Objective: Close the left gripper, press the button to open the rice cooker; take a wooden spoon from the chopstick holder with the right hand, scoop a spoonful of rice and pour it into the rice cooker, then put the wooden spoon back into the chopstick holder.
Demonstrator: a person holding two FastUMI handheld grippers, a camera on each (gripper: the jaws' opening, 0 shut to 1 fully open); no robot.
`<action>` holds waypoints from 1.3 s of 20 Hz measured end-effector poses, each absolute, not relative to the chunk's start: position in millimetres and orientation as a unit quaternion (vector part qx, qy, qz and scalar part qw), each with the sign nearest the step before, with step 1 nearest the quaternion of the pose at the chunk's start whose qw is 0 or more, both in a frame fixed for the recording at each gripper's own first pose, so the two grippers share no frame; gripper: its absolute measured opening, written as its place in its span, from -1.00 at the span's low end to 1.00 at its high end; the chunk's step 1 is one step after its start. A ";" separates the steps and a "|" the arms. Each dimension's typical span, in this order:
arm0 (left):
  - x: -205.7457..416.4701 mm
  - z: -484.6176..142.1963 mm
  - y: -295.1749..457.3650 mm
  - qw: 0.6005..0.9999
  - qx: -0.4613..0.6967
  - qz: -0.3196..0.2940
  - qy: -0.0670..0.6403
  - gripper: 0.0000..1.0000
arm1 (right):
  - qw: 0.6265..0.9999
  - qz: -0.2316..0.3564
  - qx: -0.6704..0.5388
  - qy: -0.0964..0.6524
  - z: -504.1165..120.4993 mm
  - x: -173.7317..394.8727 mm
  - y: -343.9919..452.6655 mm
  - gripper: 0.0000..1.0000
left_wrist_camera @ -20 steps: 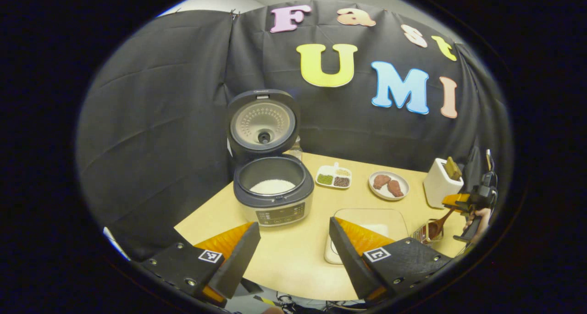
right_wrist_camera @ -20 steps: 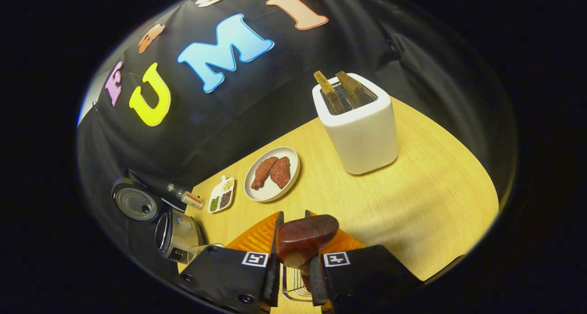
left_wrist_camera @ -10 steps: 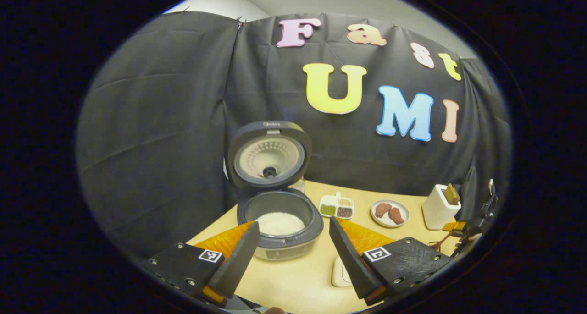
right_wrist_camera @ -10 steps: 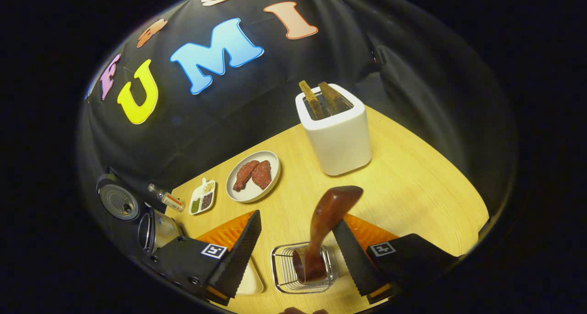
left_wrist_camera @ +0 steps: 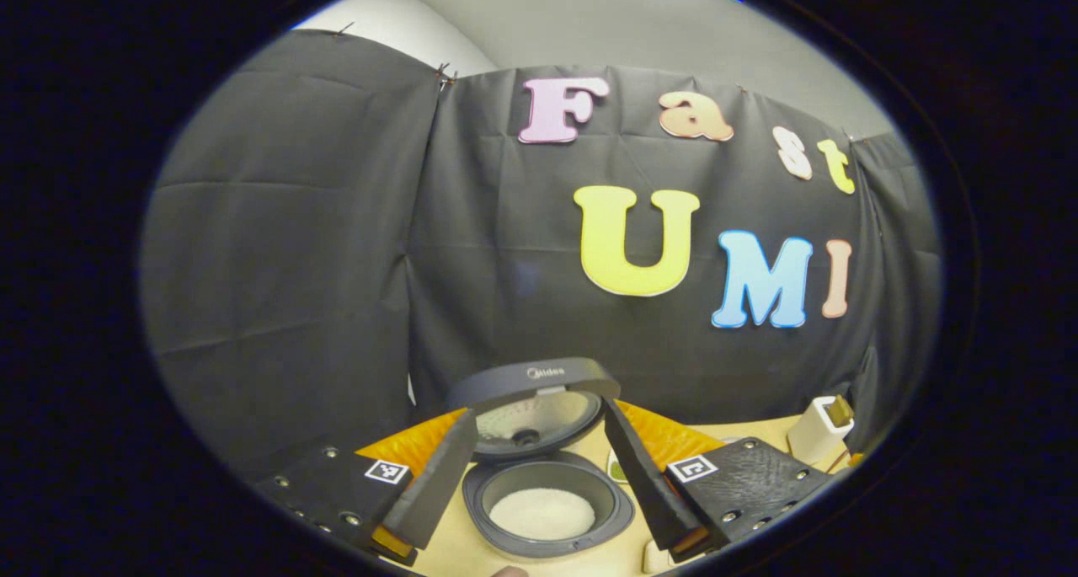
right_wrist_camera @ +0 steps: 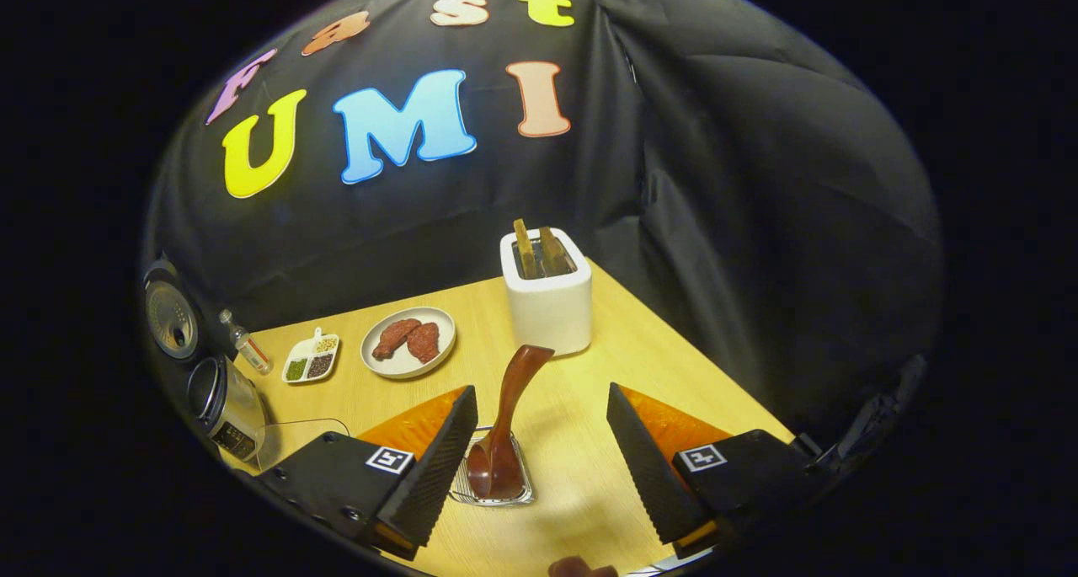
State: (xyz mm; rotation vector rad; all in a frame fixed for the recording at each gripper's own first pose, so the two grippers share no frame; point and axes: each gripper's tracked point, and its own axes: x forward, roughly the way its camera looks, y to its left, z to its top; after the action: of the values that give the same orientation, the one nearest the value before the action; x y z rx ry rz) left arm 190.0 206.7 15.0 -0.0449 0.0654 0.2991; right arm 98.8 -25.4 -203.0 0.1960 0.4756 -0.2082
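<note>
Since a second ago the right gripper (right_wrist_camera: 539, 459) has let go of the spoon (right_wrist_camera: 505, 425) and drawn back from it; its jaws now stand wide apart with nothing between them, and the spoon stands in the wire holder (right_wrist_camera: 495, 484) at the lower middle of the right gripper view, handle tilted up to the right. The left gripper (left_wrist_camera: 535, 476) has tipped upward, so the table (right_wrist_camera: 606, 341) has sunk to the bottom edge of its view.

In the left gripper view the jaws are apart and empty, framing the cooker (left_wrist_camera: 547, 510) at lower centre: lid (left_wrist_camera: 535, 400) up, white rice (left_wrist_camera: 541, 514) in the pot, front panel cut off. The toaster (left_wrist_camera: 819, 430) peeks in at the lower right.

In the right gripper view, from the left: the cooker sits dim at the left edge, then a small bottle (right_wrist_camera: 246, 341), a divided dish (right_wrist_camera: 310, 360) of green, pale and dark grains, a plate (right_wrist_camera: 408, 343) with two brown pieces, and the toaster with two slices.
</note>
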 end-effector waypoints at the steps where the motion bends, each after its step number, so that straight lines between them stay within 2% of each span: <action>1: 200.0 23.7 217.7 0.989 -0.014 0.146 0.027 0.90 | 0.964 -0.107 0.098 0.221 -191.3 90.7 -23.5 0.96; 5: 242.7 49.2 234.0 0.992 0.011 0.121 0.018 0.90 | 0.972 -0.139 0.100 0.161 -151.0 64.6 -25.6 0.96; 8: 283.2 53.3 246.2 0.994 0.020 0.108 0.025 0.90 | 0.974 -0.155 0.077 0.147 -138.2 44.1 -25.3 0.96; 12: 327.1 36.0 271.3 0.990 0.041 0.120 0.063 0.89 | 0.972 -0.187 0.064 0.125 -129.7 19.1 -28.5 0.96; 17: 350.7 12.5 277.3 0.987 0.042 0.120 0.101 0.90 | 0.965 -0.213 0.081 0.129 -143.6 -4.2 -37.0 0.96; 20: 353.6 -5.6 266.9 0.986 0.025 0.108 0.126 0.90 | 0.966 -0.202 0.082 0.138 -152.3 -8.1 -34.9 0.96; 21: 353.5 -12.6 262.9 0.985 0.011 0.108 0.136 0.92 | 0.968 -0.190 0.080 0.145 -155.2 -6.0 -31.7 0.86; 22: 350.1 -20.0 261.2 0.983 -0.005 0.113 0.144 0.90 | 0.969 -0.179 0.078 0.150 -157.1 -3.1 -28.6 0.96; 26: 335.6 -32.2 251.8 0.977 -0.054 0.132 0.157 0.96 | 0.977 -0.117 0.048 0.170 -165.6 11.9 -13.7 0.96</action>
State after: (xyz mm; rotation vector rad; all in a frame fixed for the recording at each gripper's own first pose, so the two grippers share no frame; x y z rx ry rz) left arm 335.6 251.8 -32.2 -0.1082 0.3173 0.2662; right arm 11.9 -13.7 -165.6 0.0977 0.3432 -0.2364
